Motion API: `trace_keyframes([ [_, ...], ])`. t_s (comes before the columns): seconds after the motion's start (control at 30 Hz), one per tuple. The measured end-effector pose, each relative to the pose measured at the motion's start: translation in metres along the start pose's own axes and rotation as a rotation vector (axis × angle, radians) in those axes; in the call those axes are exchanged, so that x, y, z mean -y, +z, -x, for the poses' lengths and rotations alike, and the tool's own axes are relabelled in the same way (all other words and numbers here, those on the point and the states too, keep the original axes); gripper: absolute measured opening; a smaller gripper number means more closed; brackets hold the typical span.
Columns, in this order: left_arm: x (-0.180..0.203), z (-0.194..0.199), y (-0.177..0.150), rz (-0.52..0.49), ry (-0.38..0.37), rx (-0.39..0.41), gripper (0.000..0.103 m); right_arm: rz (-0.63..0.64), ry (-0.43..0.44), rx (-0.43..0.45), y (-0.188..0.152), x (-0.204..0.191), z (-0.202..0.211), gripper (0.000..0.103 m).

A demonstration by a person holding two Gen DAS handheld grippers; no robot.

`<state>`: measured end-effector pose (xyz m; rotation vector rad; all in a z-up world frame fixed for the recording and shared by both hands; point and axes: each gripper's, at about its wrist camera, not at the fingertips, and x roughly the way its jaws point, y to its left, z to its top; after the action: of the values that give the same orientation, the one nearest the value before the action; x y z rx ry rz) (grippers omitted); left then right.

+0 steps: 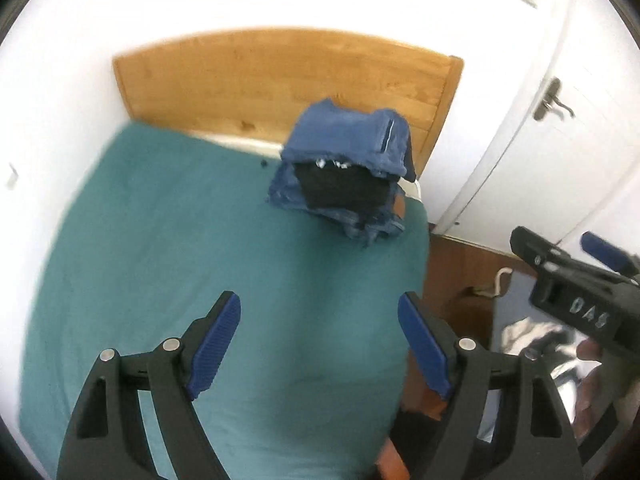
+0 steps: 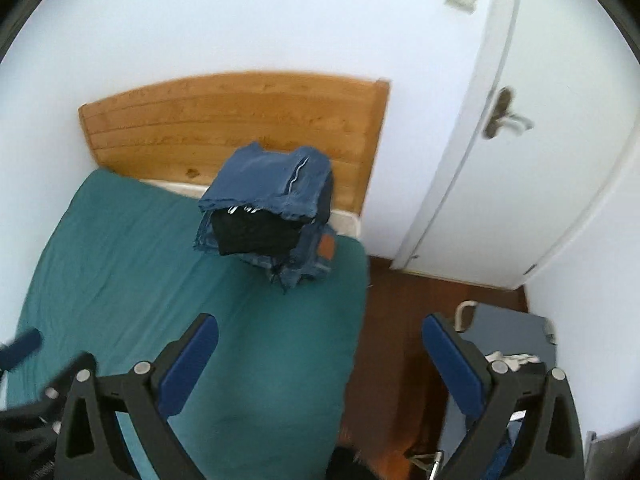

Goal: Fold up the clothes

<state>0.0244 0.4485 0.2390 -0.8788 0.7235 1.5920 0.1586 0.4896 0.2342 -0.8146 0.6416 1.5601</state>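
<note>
A stack of folded clothes point(image 1: 344, 168), blue jeans with a black garment between them, sits at the far right corner of the bed by the headboard; it also shows in the right wrist view point(image 2: 268, 216). My left gripper point(image 1: 320, 344) is open and empty, held above the teal sheet point(image 1: 180, 240). My right gripper point(image 2: 320, 364) is open and empty, held over the bed's right edge. The right gripper also shows at the right of the left wrist view point(image 1: 576, 280). More loose clothes point(image 1: 536, 336) lie in a container on the floor at the right.
A wooden headboard point(image 1: 280, 76) stands against the white wall. A white door point(image 2: 500, 160) with a handle is at the right. Brown wooden floor point(image 2: 396, 340) runs beside the bed. A grey container point(image 2: 508, 332) holds light clothing.
</note>
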Motion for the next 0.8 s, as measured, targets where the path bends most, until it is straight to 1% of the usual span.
trace_keyframes([
  [0.03, -0.005, 0.011, -0.006, -0.002, 0.002, 0.006, 0.082, -0.015, 0.003, 0.0, -0.008, 0.001, 0.012, 0.103],
  [0.1, -0.014, 0.028, -0.013, -0.007, 0.01, 0.016, 0.082, -0.03, -0.004, 0.006, -0.019, 0.0, 0.022, 0.103],
  [0.23, -0.021, 0.049, -0.022, -0.089, 0.08, 0.061, 0.082, -0.052, -0.029, 0.02, -0.037, 0.003, 0.038, 0.103],
  [0.33, -0.024, 0.055, -0.026, -0.142, 0.105, 0.08, 0.082, -0.084, -0.037, 0.017, -0.038, 0.018, 0.041, 0.103],
  [0.47, -0.017, 0.07, -0.037, -0.165, 0.105, 0.094, 0.082, -0.139, -0.05, 0.019, -0.035, 0.037, 0.042, 0.103],
  [0.5, -0.013, 0.071, -0.038, -0.169, 0.106, 0.096, 0.082, -0.15, -0.049, 0.023, -0.032, 0.042, 0.041, 0.103],
  [0.63, -0.008, 0.066, -0.034, -0.183, 0.111, 0.098, 0.082, -0.147, -0.053, 0.04, -0.03, 0.039, 0.045, 0.103],
  [0.8, -0.009, 0.058, -0.024, -0.17, 0.107, 0.1, 0.082, -0.126, -0.045, 0.028, -0.04, 0.023, 0.048, 0.103],
])
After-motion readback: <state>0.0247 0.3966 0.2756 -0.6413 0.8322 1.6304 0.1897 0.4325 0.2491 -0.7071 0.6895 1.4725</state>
